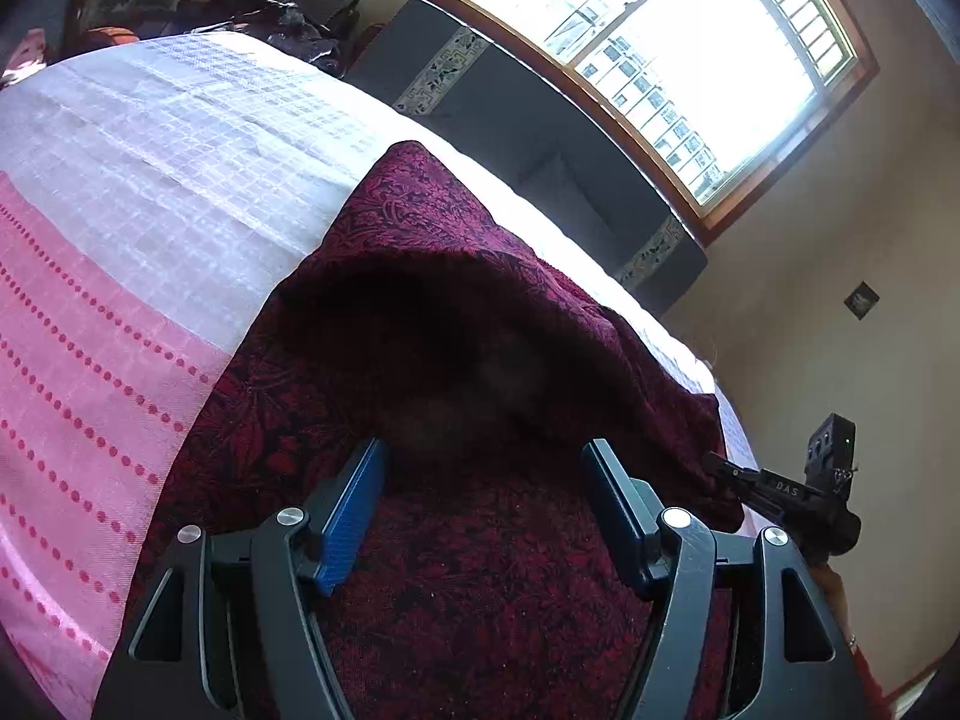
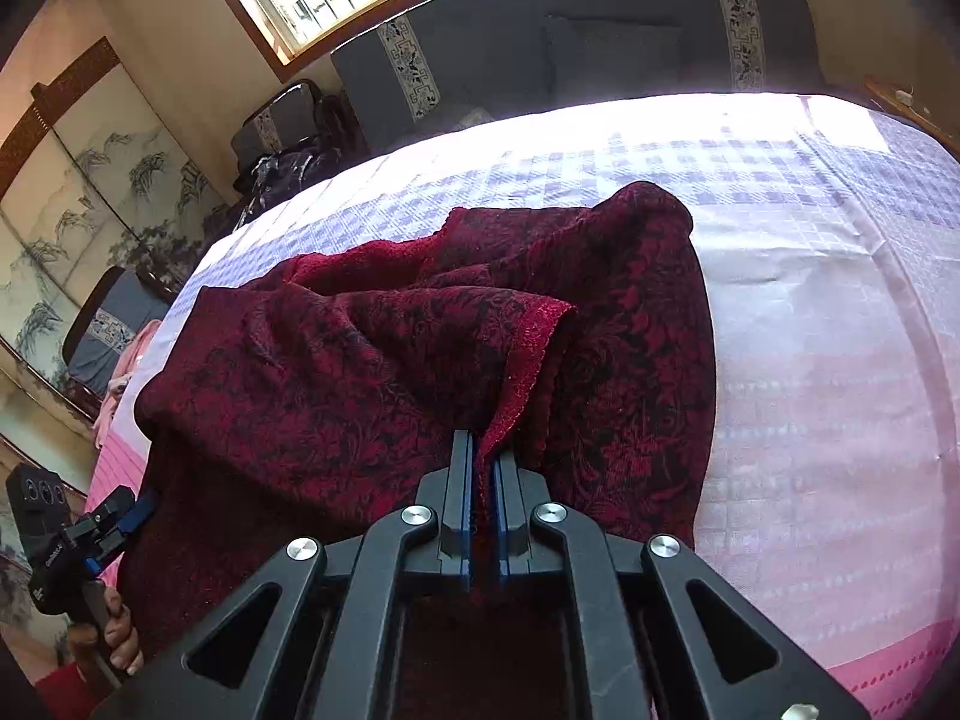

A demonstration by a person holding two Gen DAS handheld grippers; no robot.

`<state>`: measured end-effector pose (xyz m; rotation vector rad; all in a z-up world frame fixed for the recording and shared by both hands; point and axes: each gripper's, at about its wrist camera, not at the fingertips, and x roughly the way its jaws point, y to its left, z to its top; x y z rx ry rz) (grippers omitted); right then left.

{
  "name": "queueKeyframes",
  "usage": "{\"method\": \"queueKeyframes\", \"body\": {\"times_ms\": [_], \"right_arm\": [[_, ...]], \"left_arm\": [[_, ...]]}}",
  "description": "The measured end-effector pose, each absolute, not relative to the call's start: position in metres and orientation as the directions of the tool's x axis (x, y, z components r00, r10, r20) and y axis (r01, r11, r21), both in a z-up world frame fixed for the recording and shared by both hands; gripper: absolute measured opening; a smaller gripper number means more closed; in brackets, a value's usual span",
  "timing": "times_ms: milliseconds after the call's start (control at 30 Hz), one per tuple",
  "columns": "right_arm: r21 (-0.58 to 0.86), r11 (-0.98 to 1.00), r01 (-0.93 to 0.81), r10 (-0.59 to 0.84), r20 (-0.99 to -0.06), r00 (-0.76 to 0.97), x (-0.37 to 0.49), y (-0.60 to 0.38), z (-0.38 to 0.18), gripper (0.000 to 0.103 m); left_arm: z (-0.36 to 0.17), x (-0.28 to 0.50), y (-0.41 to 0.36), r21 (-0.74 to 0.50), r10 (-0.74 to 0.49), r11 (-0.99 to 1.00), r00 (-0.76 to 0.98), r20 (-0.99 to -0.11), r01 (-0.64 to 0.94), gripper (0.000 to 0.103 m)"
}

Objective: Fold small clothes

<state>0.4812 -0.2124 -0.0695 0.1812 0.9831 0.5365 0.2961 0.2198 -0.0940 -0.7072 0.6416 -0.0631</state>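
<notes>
A dark red garment with a black floral pattern lies crumpled on the bed, and in the left wrist view the garment fills the foreground. My right gripper is shut on a hemmed edge of it, with the fold rising from between the blue pads. My left gripper stands open low over the cloth, its blue pads wide apart in front of a raised, shadowed fold. Each gripper also shows in the other's view: the right gripper at the cloth's right edge, the left gripper at its left edge, held by a hand.
The bed cover is white and chequered, turning pink with dotted lines toward the near side. Beyond the bed stand a dark cushioned bench under a bright window, a painted folding screen and dark bags.
</notes>
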Motion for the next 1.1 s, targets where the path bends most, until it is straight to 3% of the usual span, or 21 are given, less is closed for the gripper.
{"method": "queueKeyframes", "body": {"times_ms": [67,233,367,533,600,733,933,1100], "right_arm": [[0.422,0.836,-0.35,0.544,-0.717,0.435,0.482,-0.216,-0.069,0.009],[0.498,0.78,-0.379,0.625,-0.654,0.426,0.481,-0.213,-0.058,0.009],[0.559,0.717,-0.417,0.697,-0.56,0.447,0.474,-0.204,-0.026,0.006],[0.555,0.654,-0.514,0.756,-0.463,0.463,0.464,-0.192,0.03,0.005],[0.534,0.656,-0.533,0.754,-0.451,0.477,0.462,-0.192,0.046,0.005],[0.513,0.701,-0.495,0.712,-0.472,0.519,0.467,-0.212,0.039,0.005],[0.528,0.767,-0.366,0.641,-0.593,0.488,0.488,-0.23,-0.029,0.005],[0.556,0.764,-0.327,0.642,-0.608,0.467,0.489,-0.241,-0.057,0.005]], "left_arm": [[-0.081,0.297,0.215,-0.611,-0.272,0.782,0.818,-0.507,-0.119,0.068],[-0.064,0.328,0.179,-0.64,-0.443,0.768,0.746,-0.497,0.029,0.068],[-0.065,0.359,0.164,-0.648,-0.49,0.757,0.73,-0.476,0.085,0.068],[-0.079,0.403,0.176,-0.609,-0.431,0.793,0.699,-0.57,-0.007,0.068],[-0.084,0.399,0.198,-0.648,-0.403,0.758,0.729,-0.553,-0.073,0.068],[-0.085,0.371,0.231,-0.657,-0.314,0.74,0.789,-0.529,-0.146,0.068],[-0.077,0.346,0.237,-0.615,-0.287,0.774,0.78,-0.557,-0.154,0.068],[-0.04,0.332,0.233,-0.594,-0.237,0.801,0.873,-0.427,-0.073,0.069]]}}
